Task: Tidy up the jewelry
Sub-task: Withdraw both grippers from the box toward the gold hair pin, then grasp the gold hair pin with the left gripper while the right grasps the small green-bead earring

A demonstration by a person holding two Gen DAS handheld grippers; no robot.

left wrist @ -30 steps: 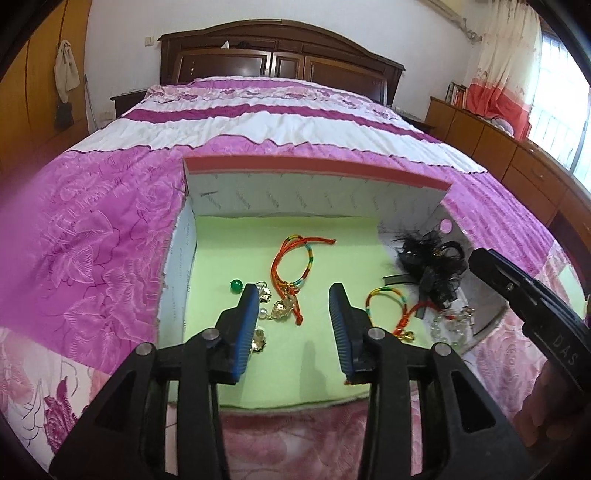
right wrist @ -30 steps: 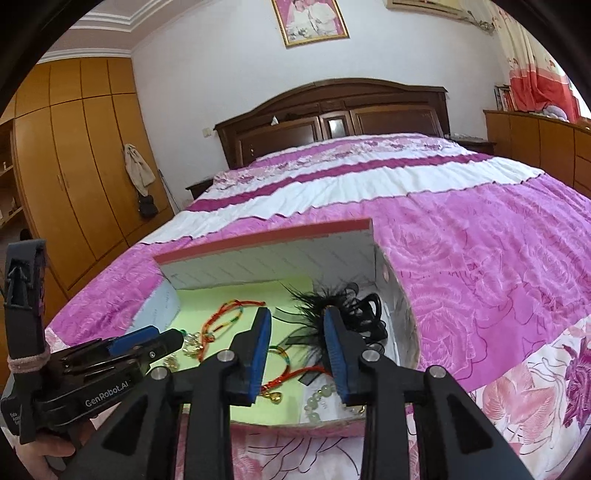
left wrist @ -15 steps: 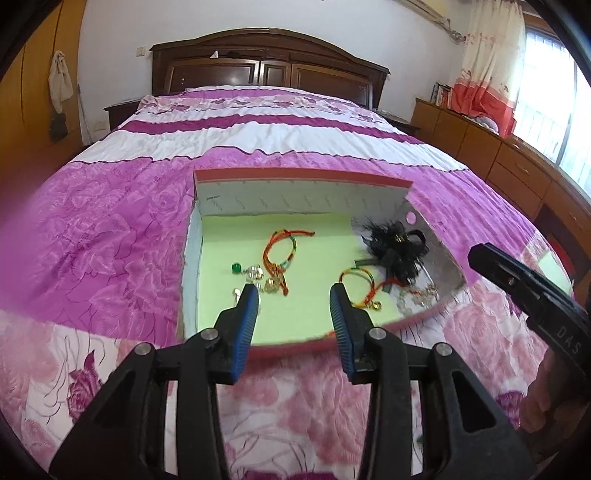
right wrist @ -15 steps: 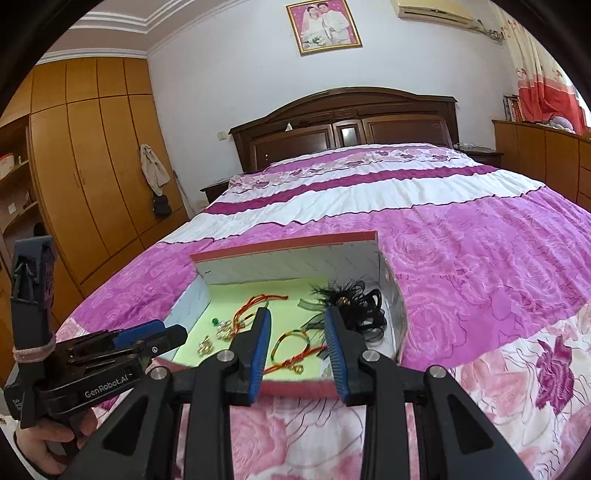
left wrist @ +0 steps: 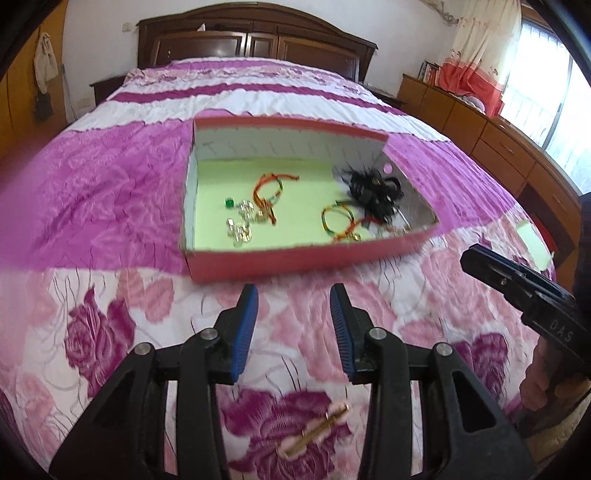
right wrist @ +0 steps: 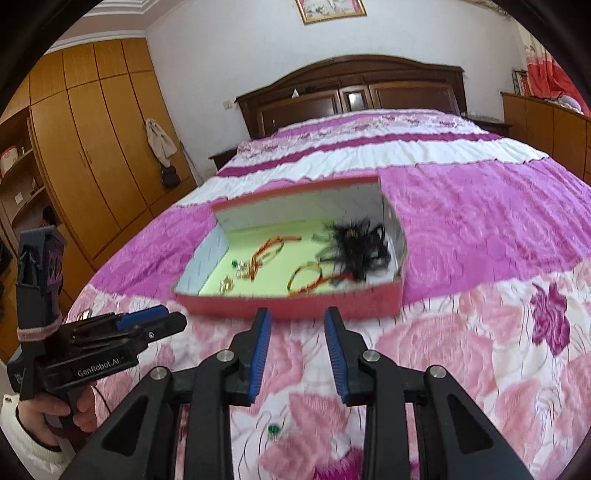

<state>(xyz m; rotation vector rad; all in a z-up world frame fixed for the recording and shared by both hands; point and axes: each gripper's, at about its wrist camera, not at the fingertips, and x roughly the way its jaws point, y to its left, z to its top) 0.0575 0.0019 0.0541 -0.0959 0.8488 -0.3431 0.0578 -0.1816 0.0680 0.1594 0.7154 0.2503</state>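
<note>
Most jewelry already inside shallow red cardboard box with pale green floor (left wrist: 295, 258) at twelve o'clock. Gold clip (left wrist: 317, 428) and green bead (right wrist: 274, 430) loose on pink floral bedspread (left wrist: 110, 295), at six o'clock. Left gripper (left wrist: 293, 328) and right gripper (right wrist: 297, 347) parted, empty.

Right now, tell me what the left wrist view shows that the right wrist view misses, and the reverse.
Left wrist only: a gold clip on the bedspread, and bright windows.
Right wrist only: a green bead on the bedspread, a wardrobe, and a framed picture.
Both: the red box holding cord bracelets and a black feathered piece.
</note>
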